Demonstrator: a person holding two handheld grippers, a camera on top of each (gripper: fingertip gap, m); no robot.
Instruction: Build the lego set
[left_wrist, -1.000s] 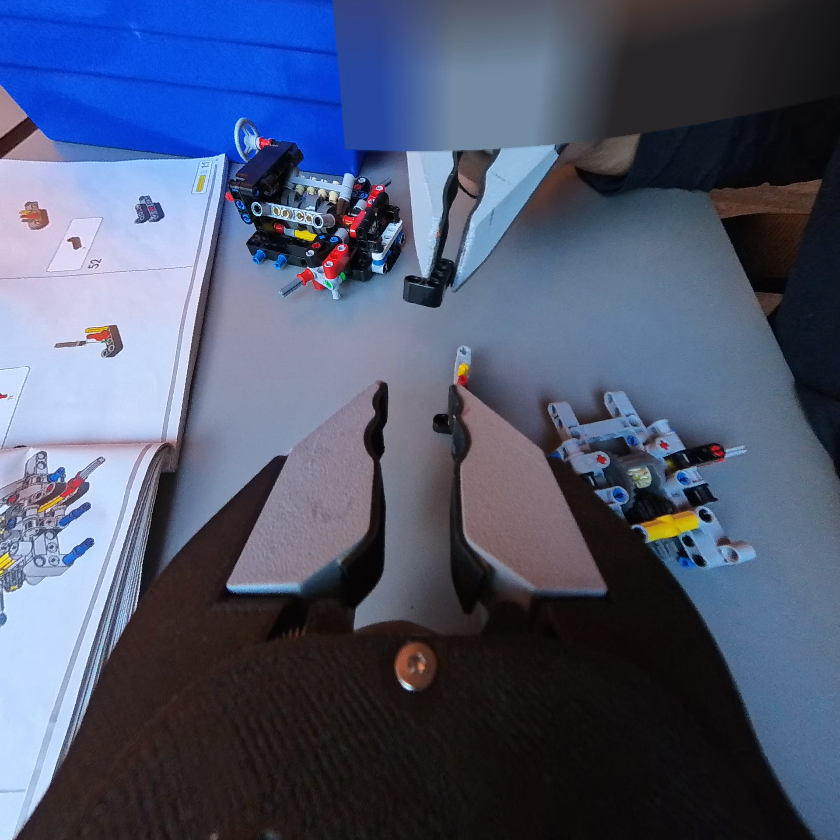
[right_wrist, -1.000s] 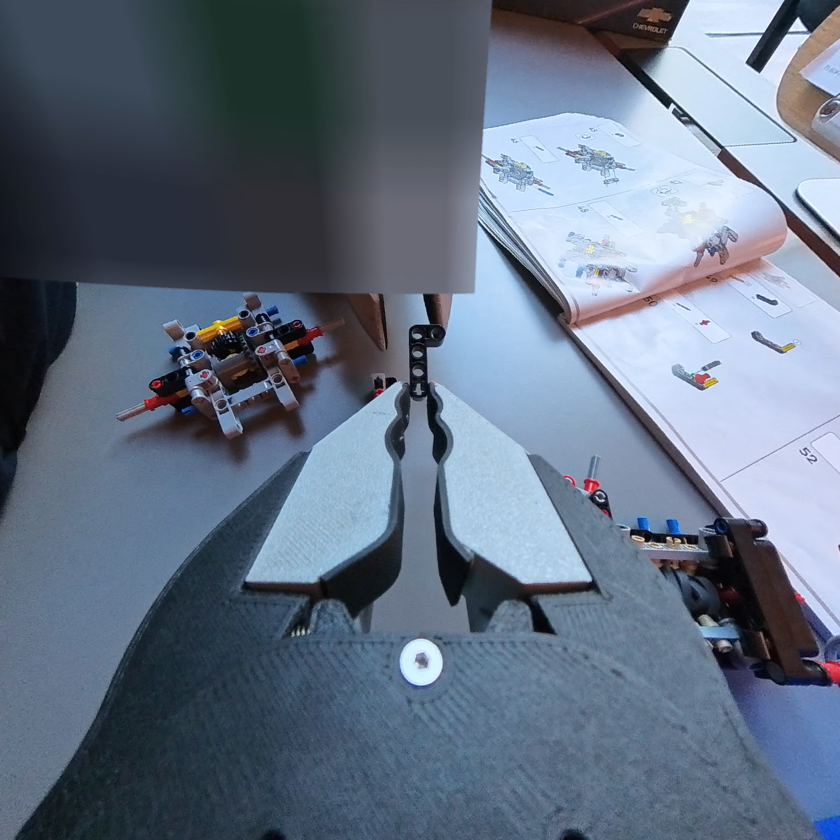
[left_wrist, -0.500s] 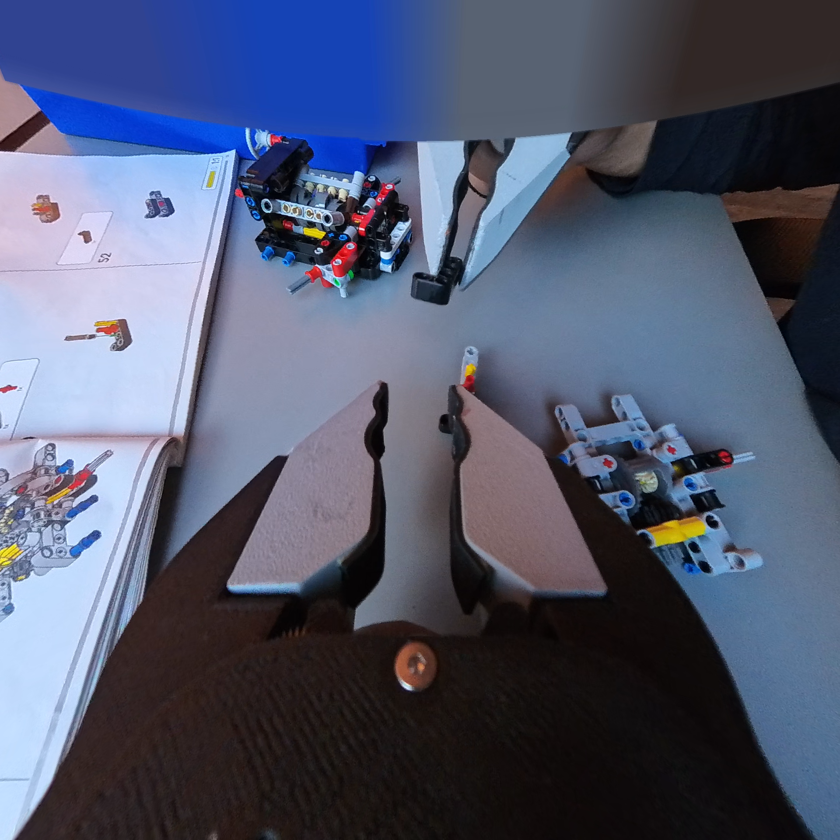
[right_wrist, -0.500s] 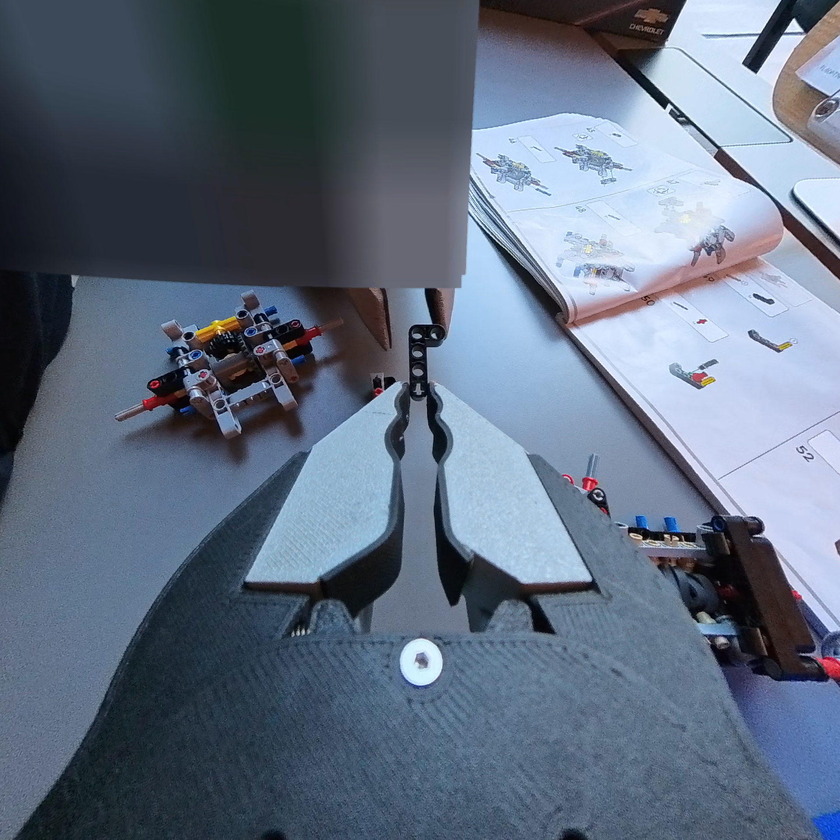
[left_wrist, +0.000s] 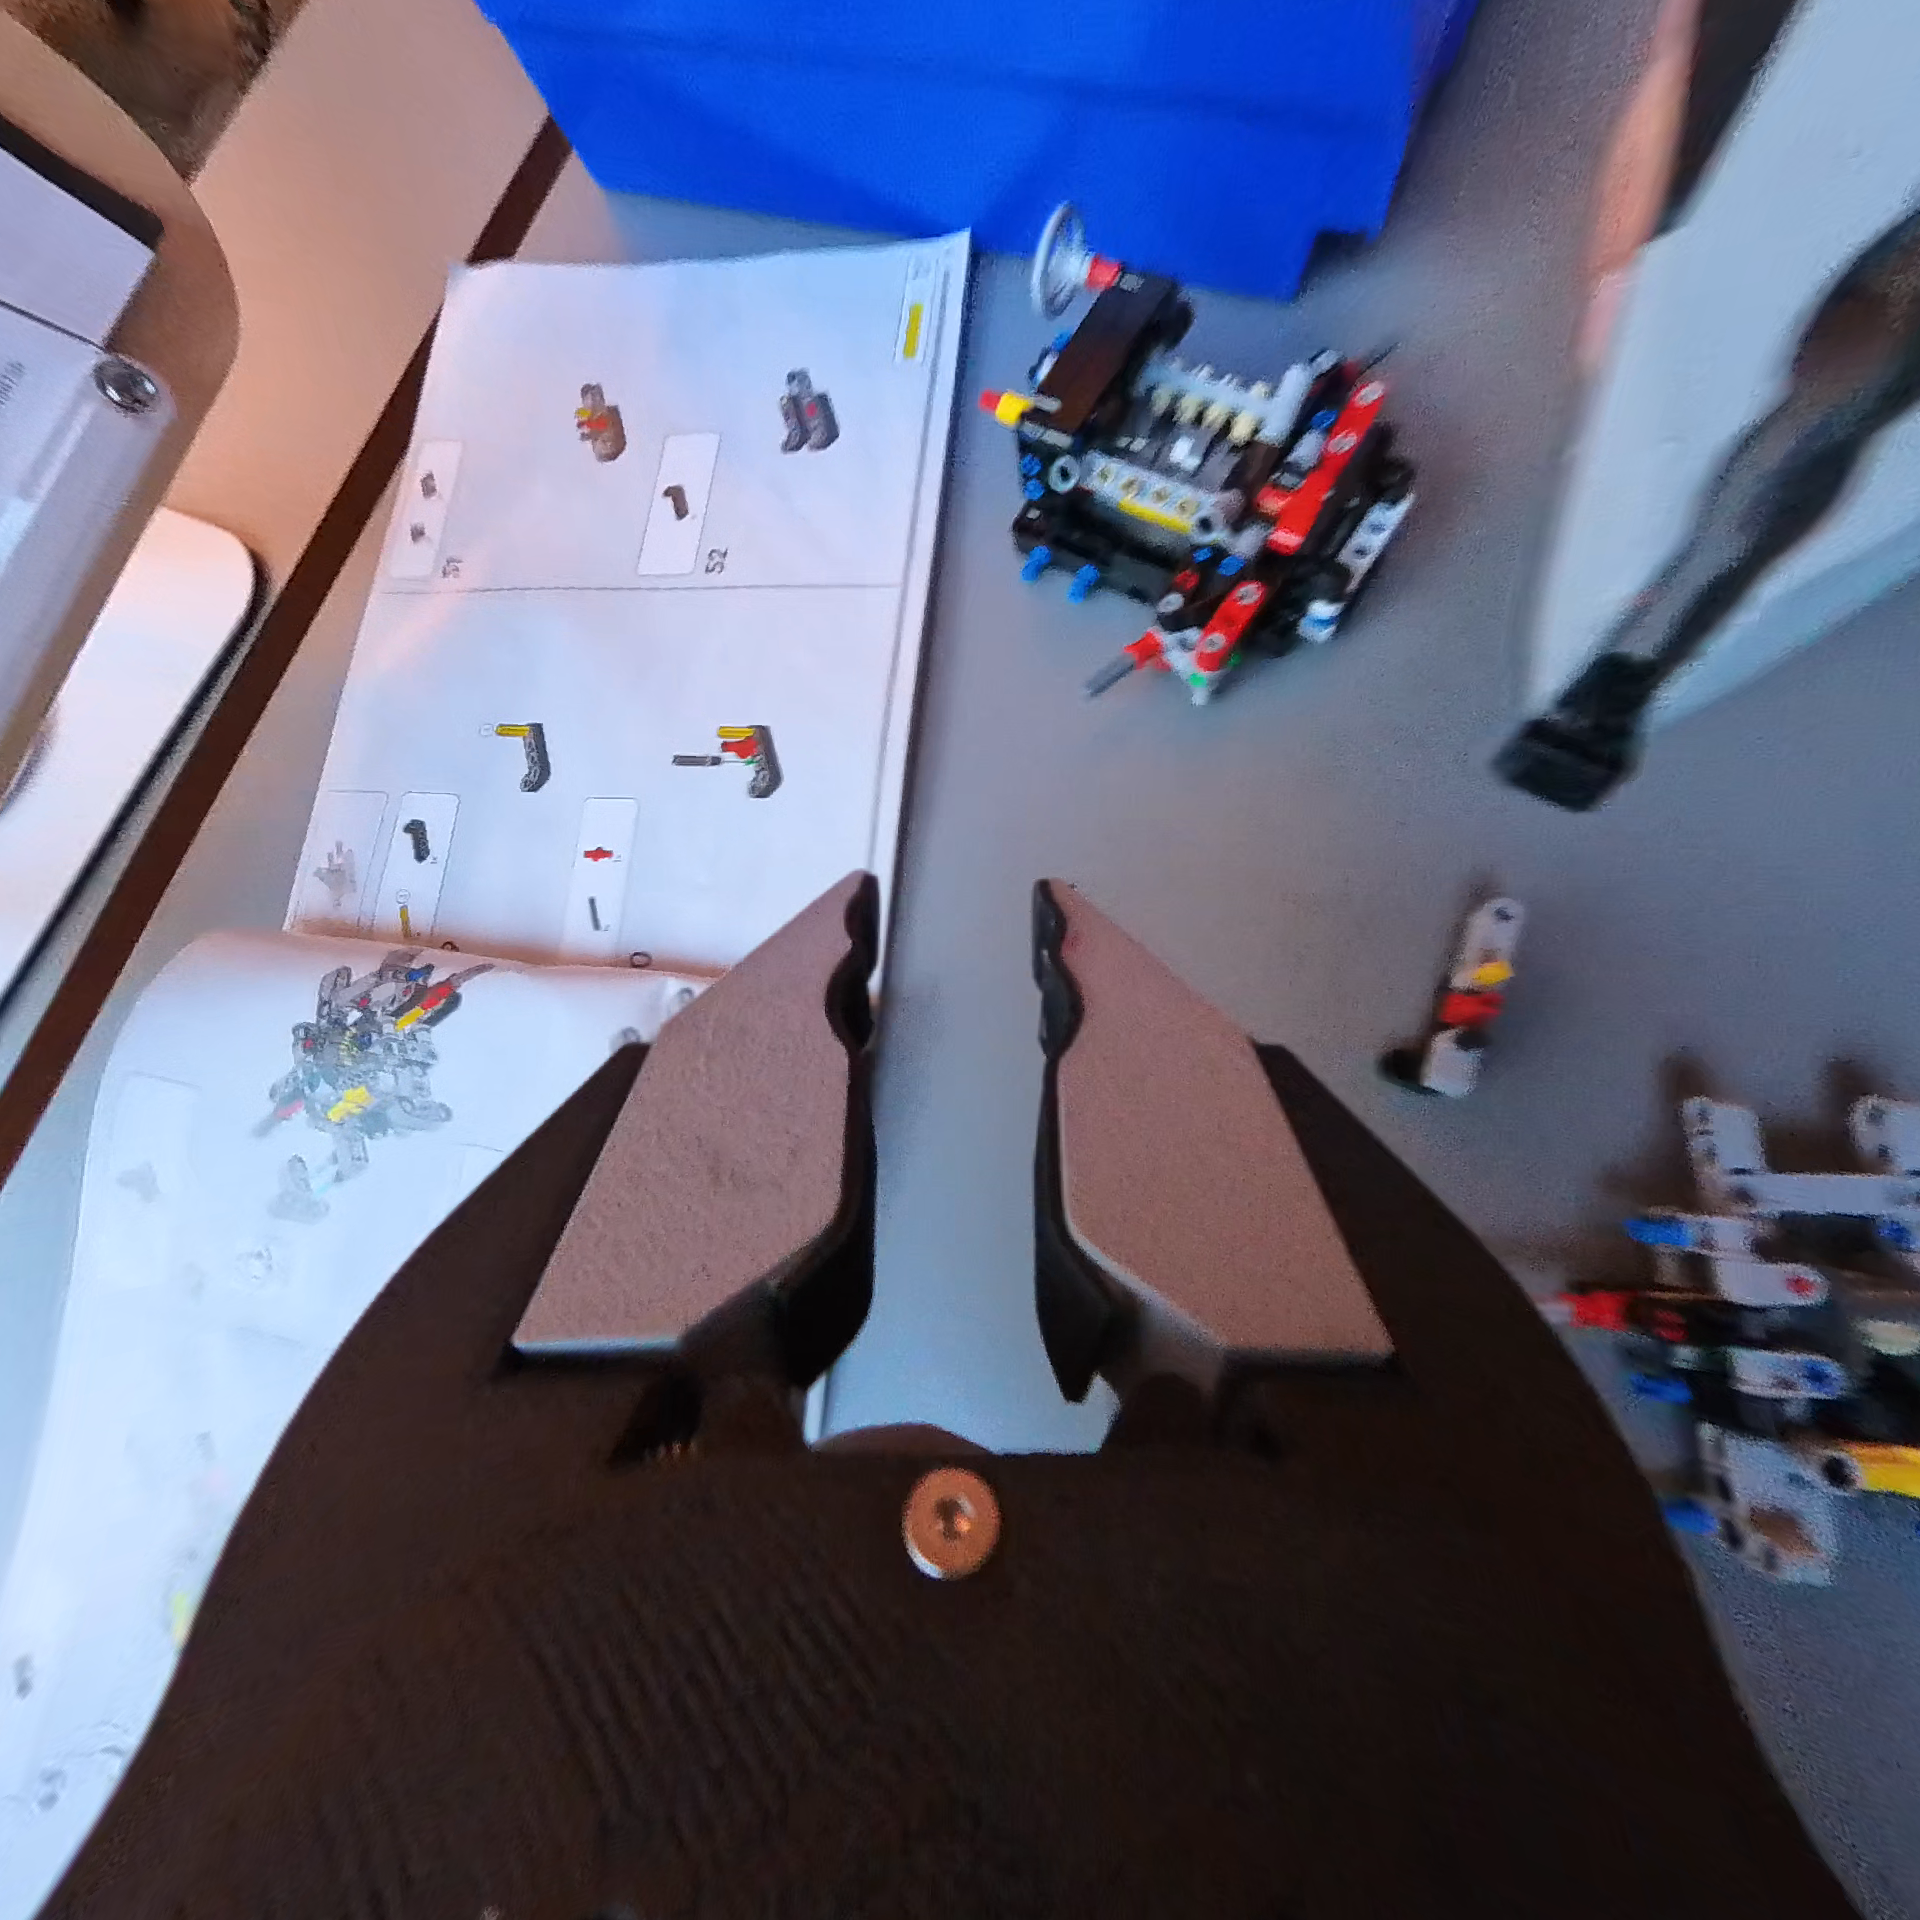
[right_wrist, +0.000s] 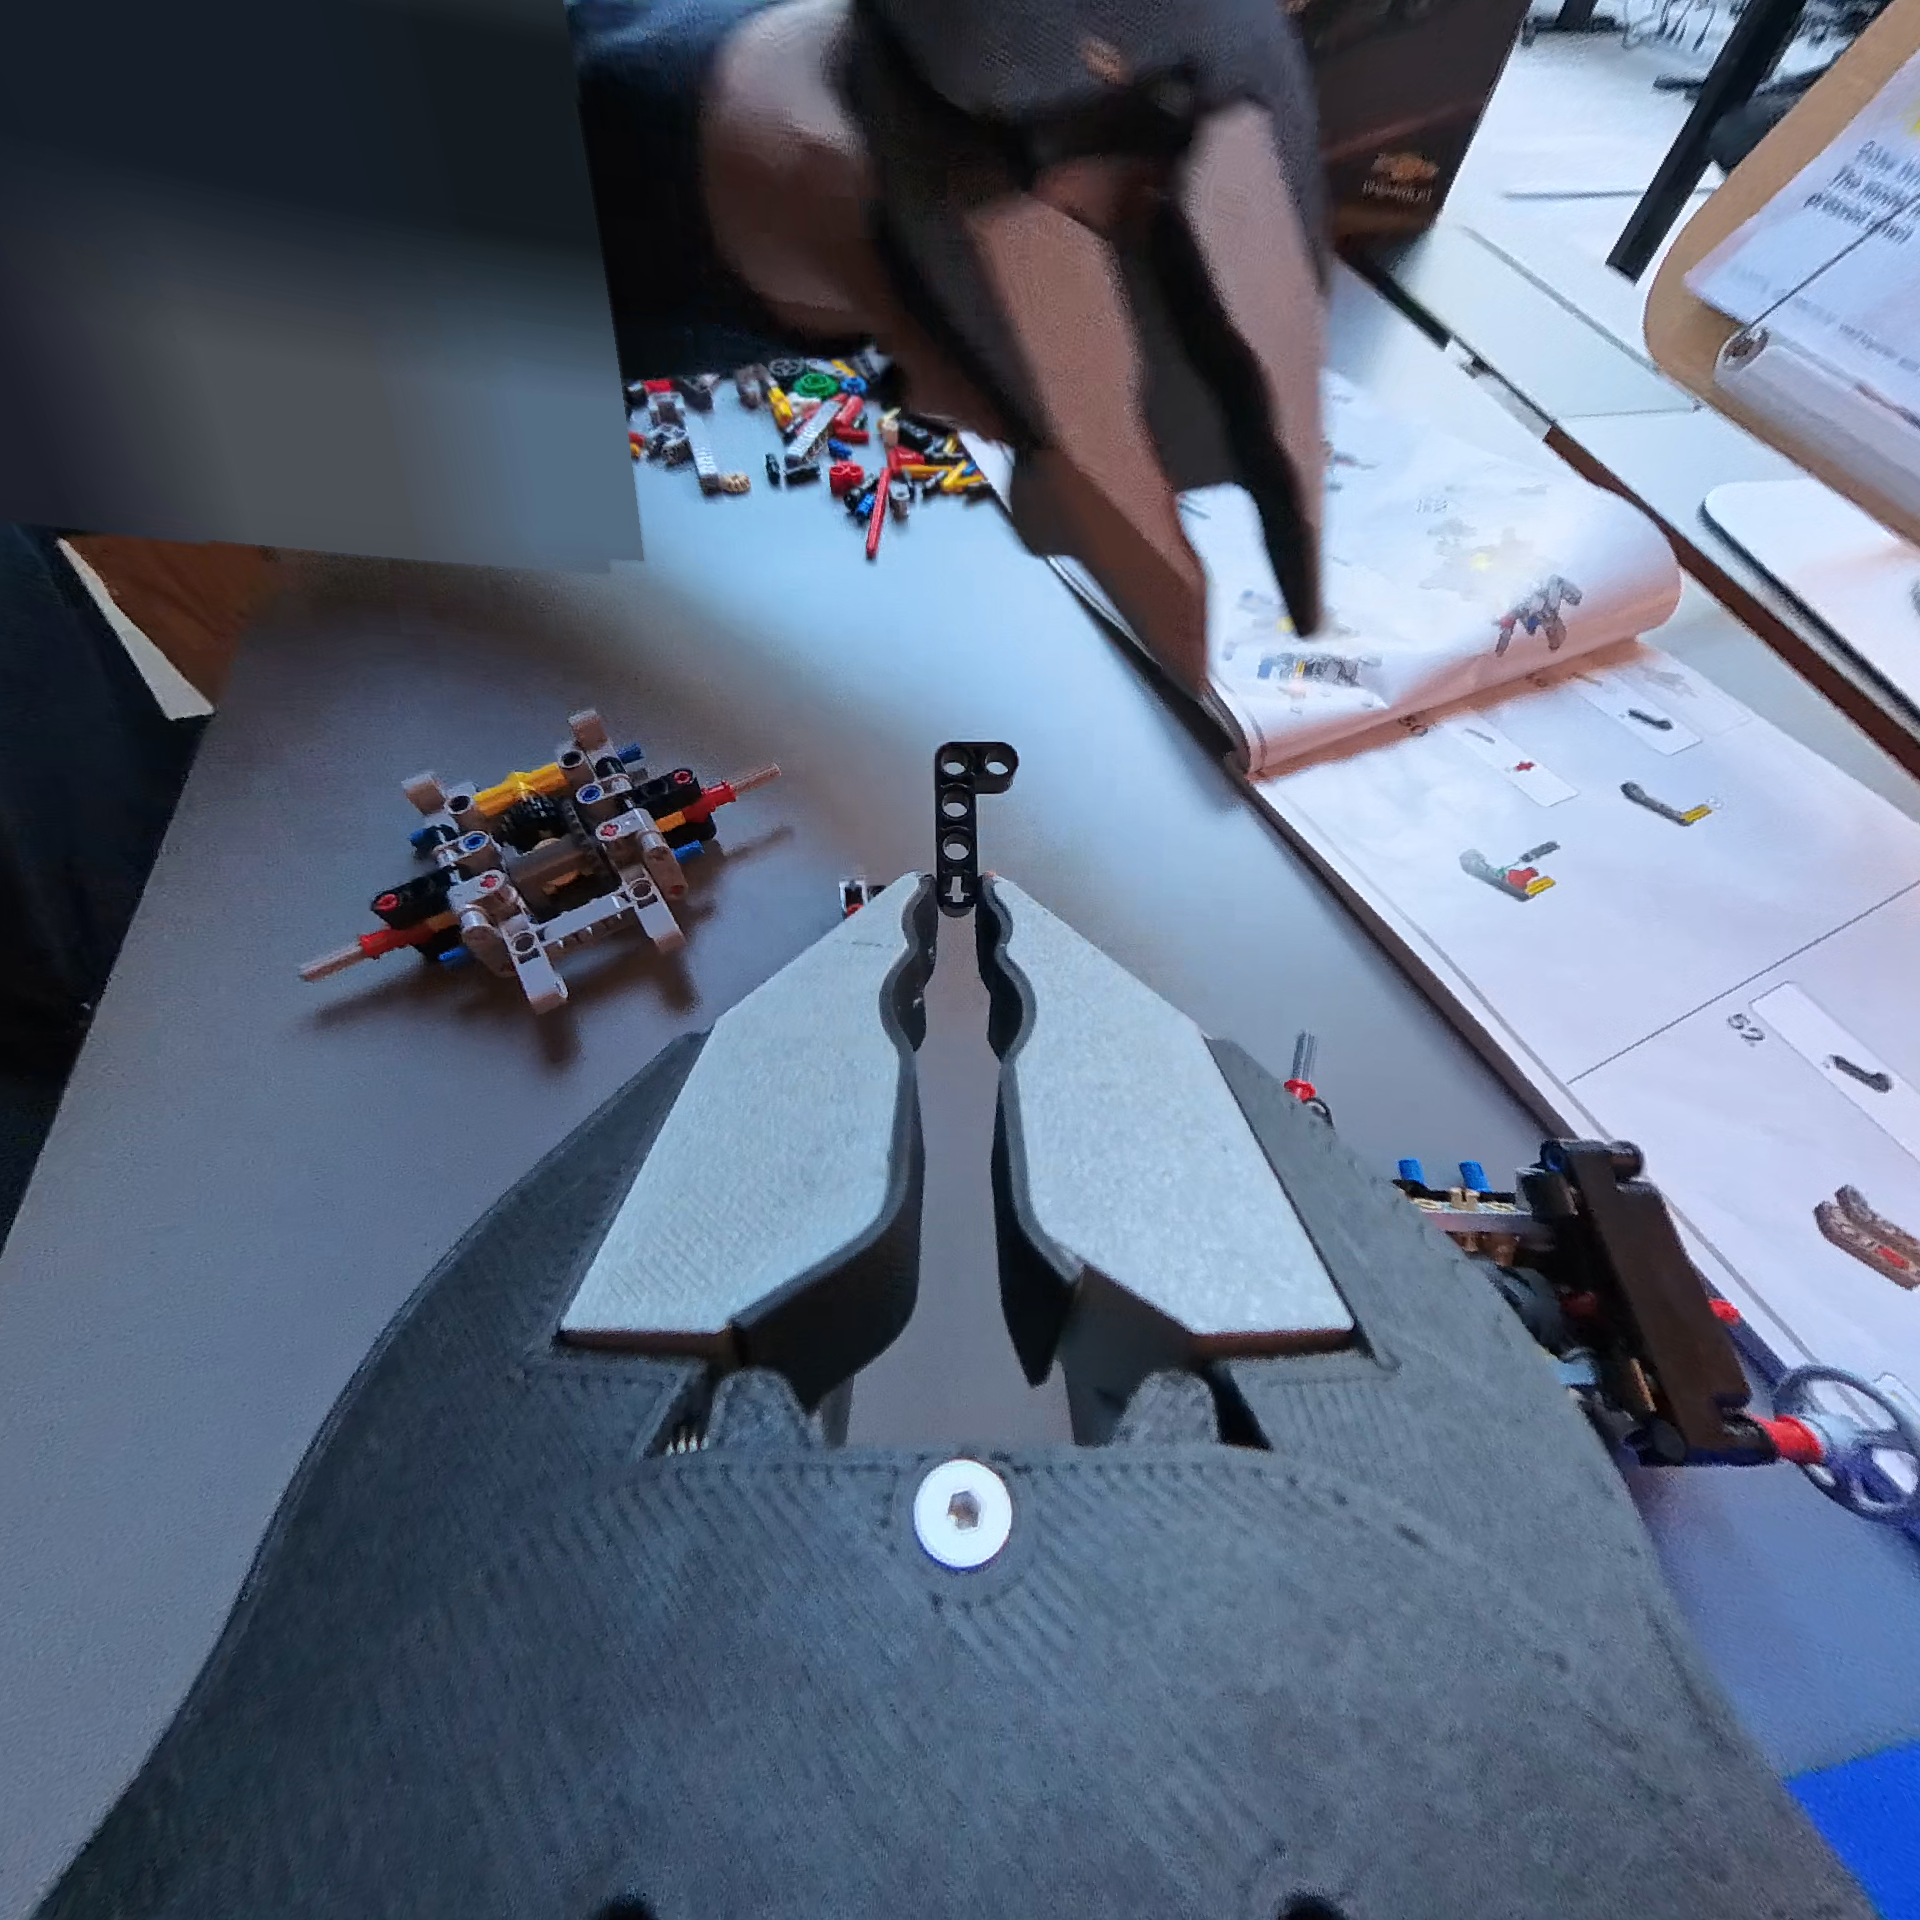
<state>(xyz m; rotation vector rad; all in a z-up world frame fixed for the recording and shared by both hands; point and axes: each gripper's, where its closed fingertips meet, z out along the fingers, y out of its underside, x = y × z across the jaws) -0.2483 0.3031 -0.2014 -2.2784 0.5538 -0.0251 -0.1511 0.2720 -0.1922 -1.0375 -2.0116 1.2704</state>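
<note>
Right tongs (right_wrist: 958, 899) pinch a black L-shaped plastic beam (right_wrist: 961, 821) w/ round holes, pads pressed on its lower end; it stands upright above the grey matte counter (right_wrist: 260, 1195). Left tongs (left_wrist: 956, 914) gape, nothing between them, over the counter by the edge of an open instruction booklet (left_wrist: 644, 644) w/ printed step diagrams. Nearby: a small white-red-yellow pin piece (left_wrist: 1460, 1003), a black-red brick assembly (left_wrist: 1205, 488) by a blue bin (left_wrist: 987, 114), a grey-yellow studded frame (right_wrist: 540, 862), loose parts pile (right_wrist: 821, 436) at far edge.
</note>
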